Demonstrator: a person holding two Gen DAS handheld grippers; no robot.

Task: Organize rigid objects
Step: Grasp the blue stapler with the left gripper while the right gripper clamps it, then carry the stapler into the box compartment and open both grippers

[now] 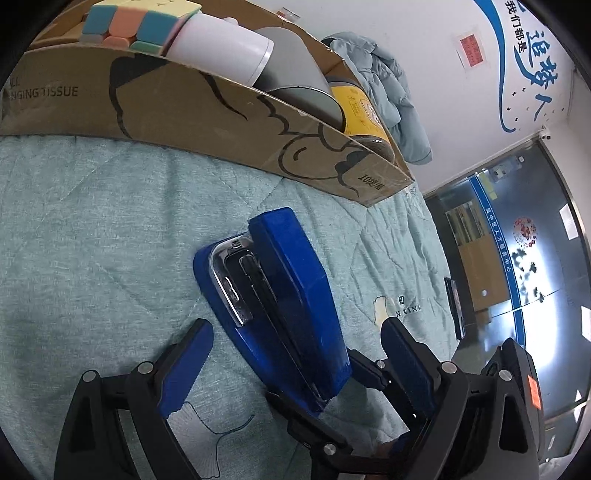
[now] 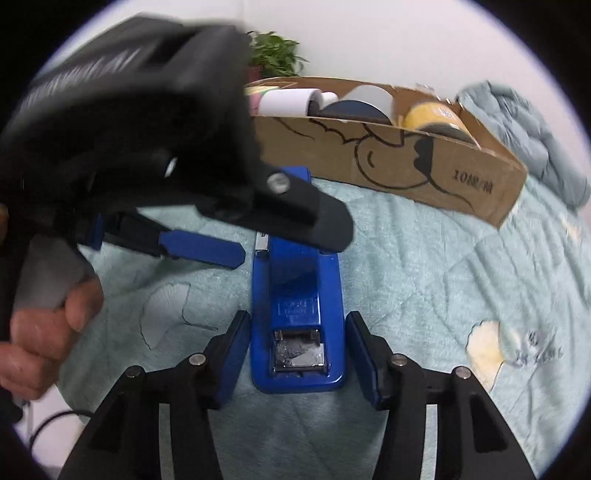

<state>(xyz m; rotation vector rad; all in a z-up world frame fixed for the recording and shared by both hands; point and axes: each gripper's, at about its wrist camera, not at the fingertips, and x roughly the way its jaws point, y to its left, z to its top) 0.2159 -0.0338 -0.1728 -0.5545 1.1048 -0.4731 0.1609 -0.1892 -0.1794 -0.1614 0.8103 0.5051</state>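
- Left wrist view: the left gripper is spread wide, its blue-padded fingers on either side of a blue stapler without touching it.
- The stapler lies on a pale green quilt, its top arm hinged up so the metal magazine shows; its near end sits between the fingers, its far end points toward a cardboard box.
- The box stands on the quilt just beyond the stapler. Inside it are a pastel puzzle cube, a white cup lying on its side, a grey cylinder and a yellow can.
- A light blue jacket is bunched against the white wall behind the box.
- Right wrist view: the right gripper is also open, its fingers flanking the near end of the stapler with a gap on each side.
- The left gripper, blurred, reaches in from the upper left over the stapler's far half; one finger crosses above the stapler, the other lies to its left. A hand grips its handle at the left edge.
- The cardboard box sits beyond the stapler, with a green potted plant behind it.
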